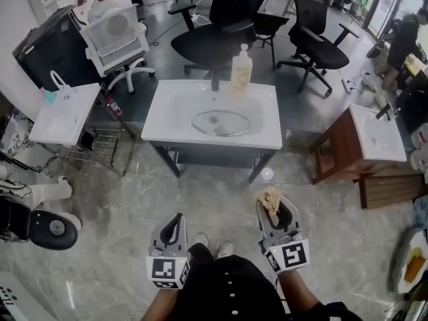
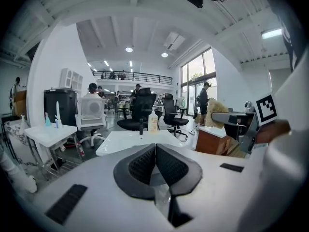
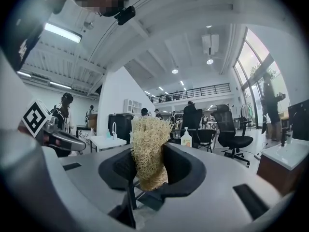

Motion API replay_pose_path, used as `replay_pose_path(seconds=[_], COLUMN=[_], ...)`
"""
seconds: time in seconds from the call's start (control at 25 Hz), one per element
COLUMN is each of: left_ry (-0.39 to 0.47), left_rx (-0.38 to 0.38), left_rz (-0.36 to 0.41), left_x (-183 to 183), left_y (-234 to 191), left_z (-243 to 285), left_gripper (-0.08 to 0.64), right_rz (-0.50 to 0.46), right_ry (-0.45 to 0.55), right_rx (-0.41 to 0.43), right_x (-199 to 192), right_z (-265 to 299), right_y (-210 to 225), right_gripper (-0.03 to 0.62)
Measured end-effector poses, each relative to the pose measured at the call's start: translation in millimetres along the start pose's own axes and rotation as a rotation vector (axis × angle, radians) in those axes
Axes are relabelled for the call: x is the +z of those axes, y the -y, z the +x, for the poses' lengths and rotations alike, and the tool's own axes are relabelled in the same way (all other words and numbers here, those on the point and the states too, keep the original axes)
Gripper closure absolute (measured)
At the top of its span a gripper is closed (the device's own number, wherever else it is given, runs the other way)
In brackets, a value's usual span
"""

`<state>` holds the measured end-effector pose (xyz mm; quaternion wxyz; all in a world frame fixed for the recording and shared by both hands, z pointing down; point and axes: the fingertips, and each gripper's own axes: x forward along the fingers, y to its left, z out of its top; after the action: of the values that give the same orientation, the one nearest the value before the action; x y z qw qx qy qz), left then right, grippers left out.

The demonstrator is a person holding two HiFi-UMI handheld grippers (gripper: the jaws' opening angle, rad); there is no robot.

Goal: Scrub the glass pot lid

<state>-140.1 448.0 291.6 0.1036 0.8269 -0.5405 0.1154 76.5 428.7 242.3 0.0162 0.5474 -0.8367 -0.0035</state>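
On the left, the left hand-held gripper [image 1: 176,221] [image 2: 155,151] is pressing its two jaws tight together, with nothing between them. It is hanging over the grey floor [image 1: 120,206], near the person's shoes [image 1: 225,249].

Far ahead in the middle, the glass pot lid [image 1: 221,122] is lying flat in the shallow bowl of the white table [image 1: 160,116], well apart from both grippers. A soap bottle [image 1: 241,69] [image 2: 153,121] is standing on the table's far edge, just behind the lid.

On the right, the right hand-held gripper [image 1: 274,211] [image 3: 147,166] is pinching a rough tan scrubber [image 1: 269,197] [image 3: 148,144], which is sticking out past the jaw tips.

The lid is see-through, so its knob is hard to make out. In the left gripper view the table's near rim is hiding the lid. The bottom edge of the head view is cutting off the person's arms.
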Motion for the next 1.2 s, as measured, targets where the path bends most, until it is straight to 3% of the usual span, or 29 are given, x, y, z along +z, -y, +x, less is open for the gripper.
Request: replay_pose_path(seconds=[0.16,0.44,0.76,1.2], left_ry=[-0.020,-0.017,0.004,0.035], left_rx=[-0.015,-0.048,-0.081,-0.101], left_rz=[-0.031,-0.033,0.005,-0.053], left_x=[-4,5,34,79], left_y=[1,-8,-41,-118], left_z=[19,68,147,242], left_gripper=[0.534,0.534,0.534,0.535], right_rz=[0.045,0.033,0.013,-0.015], right_ry=[0.004,-0.005,0.003,0.023], right_rx=[-0.004,-0.023,-0.054,-0.083], right_x=[-6,-10,-3,15], right_z=[13,47,123,237], right_y=[10,32,67,94], right_gripper=[0.442,0.442,0.440,0.440])
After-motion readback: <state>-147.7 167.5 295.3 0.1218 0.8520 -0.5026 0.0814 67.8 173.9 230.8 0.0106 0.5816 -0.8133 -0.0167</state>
